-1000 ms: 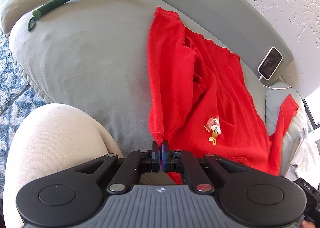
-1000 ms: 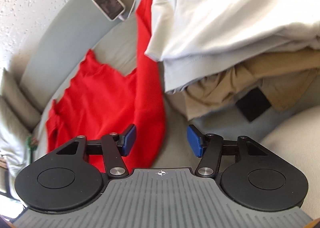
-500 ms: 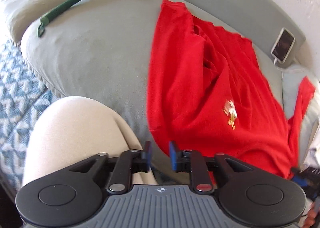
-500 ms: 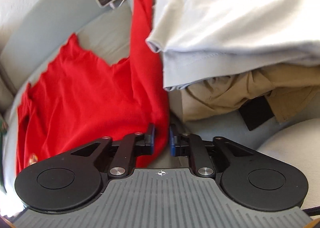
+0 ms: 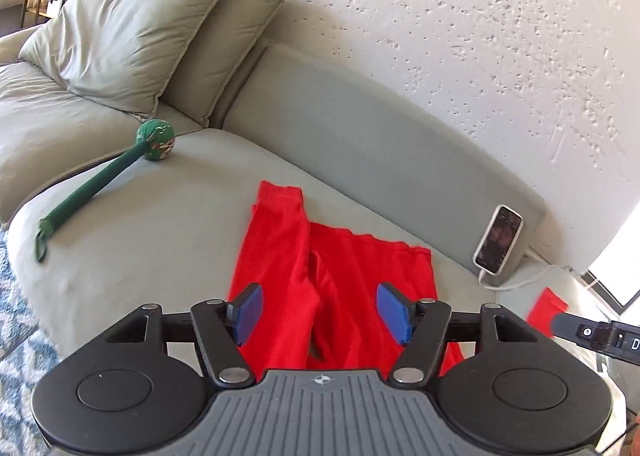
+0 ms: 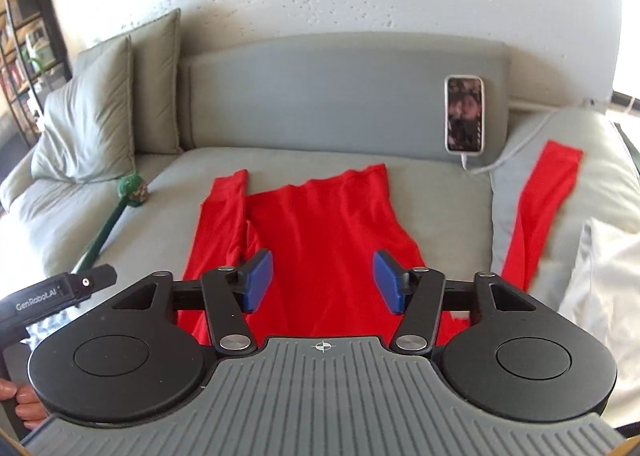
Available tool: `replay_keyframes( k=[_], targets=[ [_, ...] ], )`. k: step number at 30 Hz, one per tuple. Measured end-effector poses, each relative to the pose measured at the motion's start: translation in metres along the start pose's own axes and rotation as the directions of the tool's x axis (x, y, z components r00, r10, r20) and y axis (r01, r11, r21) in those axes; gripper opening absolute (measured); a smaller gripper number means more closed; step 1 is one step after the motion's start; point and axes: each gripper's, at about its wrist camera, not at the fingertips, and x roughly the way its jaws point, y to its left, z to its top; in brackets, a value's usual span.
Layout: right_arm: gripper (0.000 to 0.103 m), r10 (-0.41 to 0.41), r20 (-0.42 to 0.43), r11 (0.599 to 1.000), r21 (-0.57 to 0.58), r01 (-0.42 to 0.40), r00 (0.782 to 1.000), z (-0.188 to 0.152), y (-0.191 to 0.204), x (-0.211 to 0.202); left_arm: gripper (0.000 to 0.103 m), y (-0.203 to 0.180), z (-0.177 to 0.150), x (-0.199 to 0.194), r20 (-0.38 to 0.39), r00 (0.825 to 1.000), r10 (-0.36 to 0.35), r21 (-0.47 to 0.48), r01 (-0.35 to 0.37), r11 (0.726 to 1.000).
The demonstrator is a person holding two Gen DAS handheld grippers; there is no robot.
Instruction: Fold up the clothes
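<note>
Red long-sleeve shirt (image 6: pixel 328 224) lies spread on sofa seat (image 6: pixel 440 192), in front of phone (image 6: pixel 464 116); one sleeve (image 6: pixel 540 208) trails toward white clothes pile (image 6: pixel 600 276). Left gripper (image 5: pixel 320 314) and right gripper (image 6: pixel 323 282) just opened, hold nothing. Spreading seems done; all folds remain.

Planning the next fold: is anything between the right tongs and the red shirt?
Nothing visible. The right tongs hang open above the red shirt, jaws just opened, nothing between them. The phone and green toy lie off to the sides.
</note>
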Motion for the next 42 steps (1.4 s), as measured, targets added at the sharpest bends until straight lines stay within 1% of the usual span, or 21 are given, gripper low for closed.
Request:
replay_keyframes(
  k=[1, 5, 8, 11, 13, 16, 18, 20, 21, 22, 24, 26, 27, 28, 29, 30, 31, 34, 37, 40, 42],
  targets=[
    [0.074, -0.007, -0.003, 0.999, -0.033, 0.007, 1.000, 0.009, 0.005, 0.015, 0.062, -0.003, 0.003, 0.018, -0.006, 1.000, 0.006, 0.007, -0.006, 1.000],
    [0.074, -0.010, -0.089, 0.997, -0.082, 0.003, 0.996, 0.035, 0.015, 0.099, 0.060, -0.004, 0.009, 0.108, -0.106, 0.992, 0.069, -0.012, -0.070, 0.997],
    [0.070, 0.028, -0.163, 0.998, -0.046, -0.036, 0.986, 0.053, 0.012, 0.171, 0.060, 0.000, 0.014, 0.176, -0.190, 0.981, 0.040, -0.059, -0.052, 0.997],
    [0.061, 0.008, -0.213, 0.999, -0.039, -0.017, 0.977, 0.070, 0.010, 0.235, 0.063, 0.001, 0.020, 0.234, -0.246, 0.968, -0.039, -0.074, 0.022, 0.997],
    [0.060, -0.002, -0.230, 0.999, -0.034, -0.006, 0.973, 0.081, 0.008, 0.272, 0.059, 0.004, 0.020, 0.259, -0.268, 0.963, 0.007, -0.053, -0.022, 0.998],
    [0.062, 0.001, -0.223, 1.000, -0.013, -0.004, 0.975, 0.086, 0.001, 0.311, 0.058, 0.030, 0.023, 0.262, -0.132, 0.989, 0.073, -0.101, -0.087, 0.991],
    [0.062, -0.002, -0.213, 1.000, -0.007, 0.001, 0.977, 0.086, -0.006, 0.328, 0.059, 0.050, 0.036, 0.259, -0.094, 0.988, 0.120, -0.146, -0.133, 0.980],
    [0.062, 0.009, -0.200, 1.000, 0.031, -0.003, 0.980, 0.086, -0.020, 0.341, 0.066, 0.064, 0.047, 0.260, -0.051, 0.973, 0.225, -0.103, -0.230, 0.968],
    [0.062, 0.003, -0.199, 0.998, 0.060, 0.009, 0.980, 0.084, -0.025, 0.348, 0.070, 0.071, 0.050, 0.264, -0.051, 0.960, 0.276, -0.075, -0.279, 0.957],
    [0.062, -0.002, -0.200, 0.996, 0.090, 0.020, 0.980, 0.082, -0.031, 0.355, 0.069, 0.080, 0.051, 0.274, -0.090, 0.948, 0.306, -0.066, -0.313, 0.948],
    [0.062, 0.002, -0.213, 0.989, 0.145, 0.029, 0.977, 0.077, -0.043, 0.362, 0.067, 0.096, 0.045, 0.292, -0.164, 0.930, 0.328, -0.097, -0.346, 0.933],
    [0.062, -0.002, -0.217, 0.987, 0.154, 0.036, 0.976, 0.073, -0.047, 0.366, 0.067, 0.090, 0.039, 0.299, -0.136, 0.928, 0.347, -0.012, -0.352, 0.936],
    [0.062, -0.013, -0.217, 0.990, 0.134, 0.043, 0.976, 0.071, -0.046, 0.366, 0.065, 0.084, 0.036, 0.301, -0.132, 0.929, 0.346, 0.044, -0.344, 0.938],
    [0.062, -0.025, -0.216, 0.992, 0.114, 0.050, 0.976, 0.070, -0.046, 0.367, 0.057, 0.078, 0.033, 0.304, -0.128, 0.930, 0.345, 0.100, -0.334, 0.937],
    [0.062, -0.040, -0.213, 0.994, 0.092, 0.061, 0.976, 0.070, -0.046, 0.367, 0.040, 0.074, 0.031, 0.305, -0.122, 0.933, 0.340, 0.135, -0.324, 0.936],
    [0.062, -0.052, -0.209, 0.995, 0.075, 0.069, 0.977, 0.070, -0.047, 0.367, 0.015, 0.075, 0.032, 0.304, -0.118, 0.938, 0.325, 0.127, -0.310, 0.942],
    [0.062, -0.057, -0.207, 0.994, 0.079, 0.074, 0.977, 0.071, -0.049, 0.368, 0.006, 0.077, 0.036, 0.303, -0.124, 0.944, 0.307, 0.093, -0.297, 0.950],
    [0.062, -0.074, -0.204, 0.985, 0.135, 0.103, 0.976, 0.073, -0.061, 0.366, 0.006, 0.081, 0.048, 0.282, -0.075, 0.944, 0.320, 0.003, -0.321, 0.947],
    [0.062, -0.101, -0.198, 0.978, 0.162, 0.134, 0.975, 0.075, -0.069, 0.366, 0.006, 0.081, 0.054, 0.253, 0.021, 0.923, 0.385, 0.005, -0.385, 0.923],
    [0.062, -0.117, -0.185, 0.972, 0.178, 0.151, 0.976, 0.077, -0.073, 0.367, 0.006, 0.088, 0.048, 0.235, 0.046, 0.899, 0.434, 0.021, -0.436, 0.900],
    [0.062, -0.113, -0.182, 0.970, 0.194, 0.148, 0.977, 0.078, -0.074, 0.369, 0.008, 0.103, 0.044, 0.234, -0.003, 0.918, 0.397, -0.014, -0.397, 0.918]
  ],
)
